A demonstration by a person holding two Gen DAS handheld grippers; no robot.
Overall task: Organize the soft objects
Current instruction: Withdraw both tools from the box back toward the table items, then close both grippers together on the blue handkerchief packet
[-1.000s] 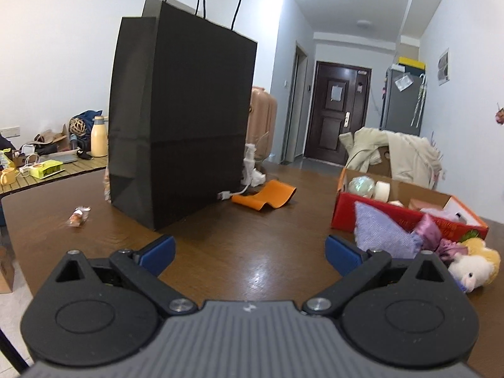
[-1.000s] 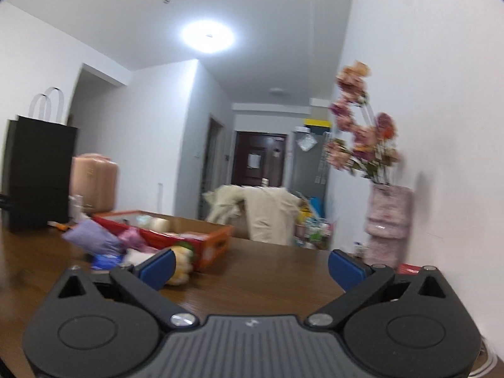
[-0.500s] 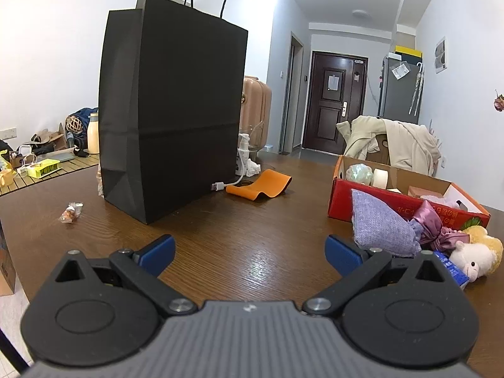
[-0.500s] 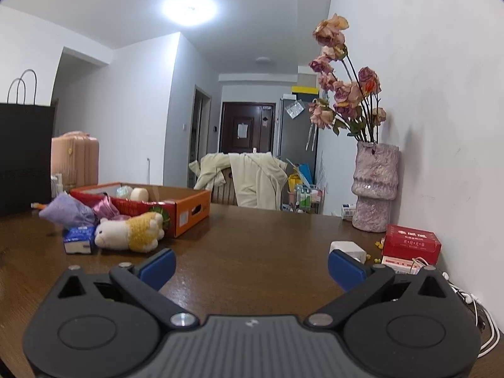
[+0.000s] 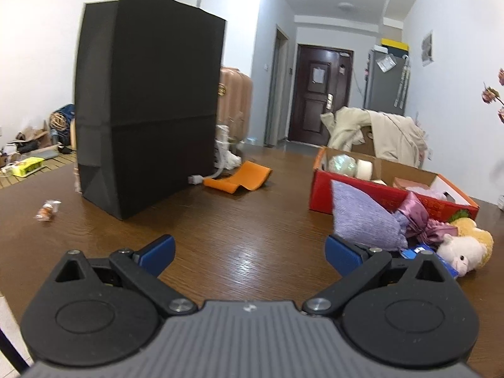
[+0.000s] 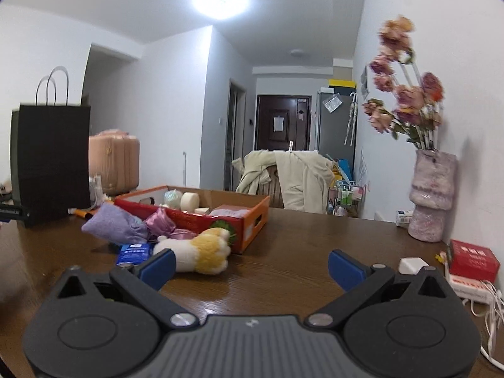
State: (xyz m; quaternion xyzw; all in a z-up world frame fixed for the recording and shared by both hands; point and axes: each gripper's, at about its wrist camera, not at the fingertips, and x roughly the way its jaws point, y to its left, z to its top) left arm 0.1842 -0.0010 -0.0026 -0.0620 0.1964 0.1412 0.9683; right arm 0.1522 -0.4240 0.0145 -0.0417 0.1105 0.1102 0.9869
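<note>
A lavender pouch (image 5: 362, 217) tied with a pink ribbon (image 5: 419, 217) and a white-and-yellow plush toy (image 5: 466, 247) lie on the brown table in front of a red cardboard box (image 5: 378, 195). My left gripper (image 5: 250, 250) is open and empty, low over the table left of them. In the right wrist view the plush toy (image 6: 201, 252), pouch (image 6: 113, 228) and box (image 6: 245, 223) sit ahead and left. My right gripper (image 6: 250, 267) is open and empty; its left fingertip overlaps the plush toy in the picture.
A tall black paper bag (image 5: 148, 110) stands at the left, with an orange sheet (image 5: 239, 181) and a white cable beside it. A wrapped candy (image 5: 47, 212) lies far left. A blue packet (image 6: 134, 252), a vase of flowers (image 6: 433, 195) and a red carton (image 6: 472, 260) are on the table.
The left gripper view has shifted slightly, with the bag and box nearer. The right gripper has swung left and moved forward, so the plush toy now sits by its left fingertip.
</note>
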